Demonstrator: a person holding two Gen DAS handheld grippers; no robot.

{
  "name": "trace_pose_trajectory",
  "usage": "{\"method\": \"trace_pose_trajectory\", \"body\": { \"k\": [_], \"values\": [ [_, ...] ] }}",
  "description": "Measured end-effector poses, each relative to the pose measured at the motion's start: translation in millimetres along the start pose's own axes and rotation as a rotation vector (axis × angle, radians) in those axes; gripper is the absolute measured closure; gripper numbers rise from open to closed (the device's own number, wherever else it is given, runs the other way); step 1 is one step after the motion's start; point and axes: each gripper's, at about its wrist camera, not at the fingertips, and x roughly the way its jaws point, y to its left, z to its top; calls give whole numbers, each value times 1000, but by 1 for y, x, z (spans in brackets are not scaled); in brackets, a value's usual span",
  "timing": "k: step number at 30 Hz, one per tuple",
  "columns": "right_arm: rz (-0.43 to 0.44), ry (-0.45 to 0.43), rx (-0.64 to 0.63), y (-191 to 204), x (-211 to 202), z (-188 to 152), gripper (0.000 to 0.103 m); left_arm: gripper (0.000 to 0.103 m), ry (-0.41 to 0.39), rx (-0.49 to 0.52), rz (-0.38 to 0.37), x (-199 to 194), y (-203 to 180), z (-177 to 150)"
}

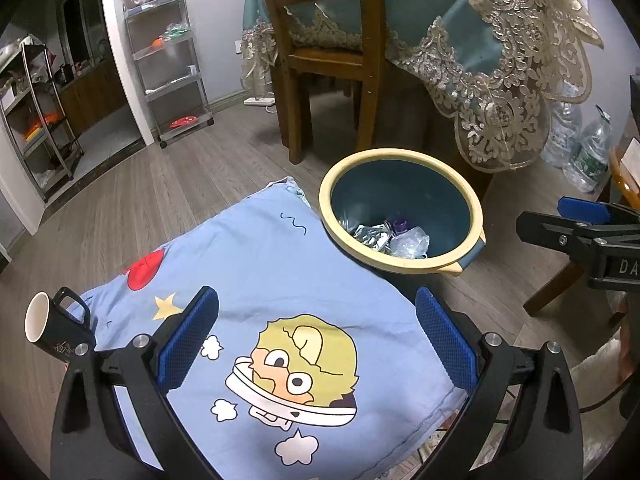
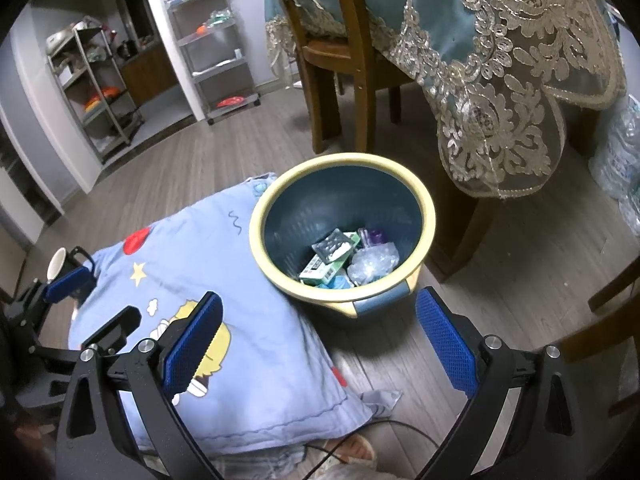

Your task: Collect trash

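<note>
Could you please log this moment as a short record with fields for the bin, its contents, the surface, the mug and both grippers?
bin: blue trash bin with cream rim, upright on the wood floor, beside the cloth
contents: clear crumpled plastic, green-white box, small purple item
surface: blue cartoon cloth, no loose trash visible on it
mug: black mug, at the cloth's left edge
left gripper: fingers open, empty, above the cloth
right gripper: fingers open, empty, near the bin

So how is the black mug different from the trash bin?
The black mug lies tipped on its side on the blue cloth; the trash bin stands upright on the floor. The mug looks empty inside; the bin holds wrappers. The mug is far smaller. Both are open-topped.
</note>
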Motion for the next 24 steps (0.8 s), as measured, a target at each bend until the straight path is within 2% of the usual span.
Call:
{"method": "trace_pose_trajectory", "body": {
  "k": [24],
  "values": [
    [-5, 4, -3, 1, -2, -1, 6, 6, -2, 21, 6, 1, -4, 0]
  ]
}}
